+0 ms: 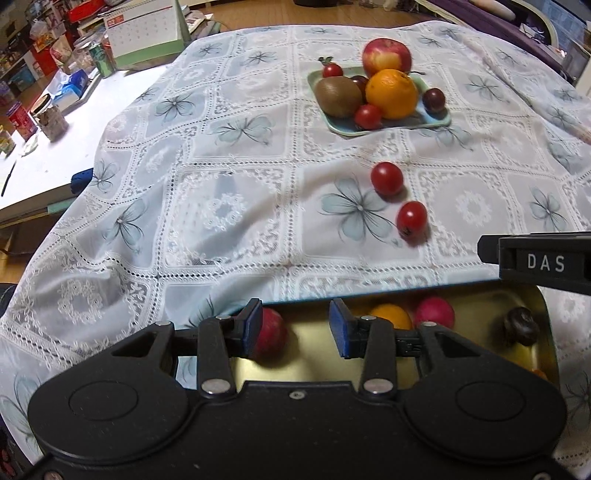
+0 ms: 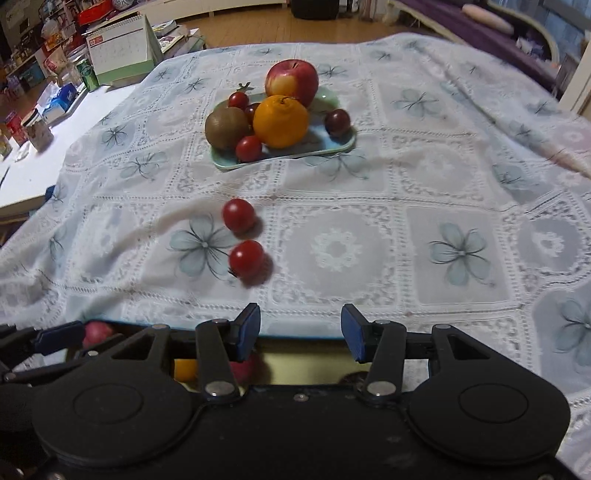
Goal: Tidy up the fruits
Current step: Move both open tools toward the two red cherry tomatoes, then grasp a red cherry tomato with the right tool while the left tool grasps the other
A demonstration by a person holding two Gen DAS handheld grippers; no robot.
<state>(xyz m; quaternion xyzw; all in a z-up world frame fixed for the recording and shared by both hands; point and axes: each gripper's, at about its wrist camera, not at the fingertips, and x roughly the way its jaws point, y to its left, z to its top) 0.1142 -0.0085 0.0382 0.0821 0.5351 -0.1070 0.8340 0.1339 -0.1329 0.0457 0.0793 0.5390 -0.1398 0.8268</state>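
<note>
My left gripper (image 1: 295,326) hangs open over a gold tin (image 1: 314,365) at the near edge, with nothing between its blue pads. The tin holds a red fruit (image 1: 271,334), an orange one (image 1: 391,315), another red one (image 1: 434,314) and a dark one (image 1: 521,326). My right gripper (image 2: 301,334) is also open and empty over the same tin (image 2: 306,365). Two cherry tomatoes (image 1: 386,178) (image 1: 411,218) lie loose on the lace cloth, the nearer tomato (image 2: 245,258) just beyond the tin. Farther back, a pale blue plate (image 2: 221,162) carries an apple (image 2: 291,81), an orange (image 2: 280,122), a kiwi (image 2: 227,127), small tomatoes and dark grapes.
A black bar marked DAS (image 1: 535,262), part of the right gripper, juts in at the right of the left wrist view. The left gripper's finger (image 2: 55,339) shows at far left. On the bare white table (image 1: 44,166) stand a calendar (image 1: 144,33), a green can (image 1: 101,57) and a jar (image 1: 51,120).
</note>
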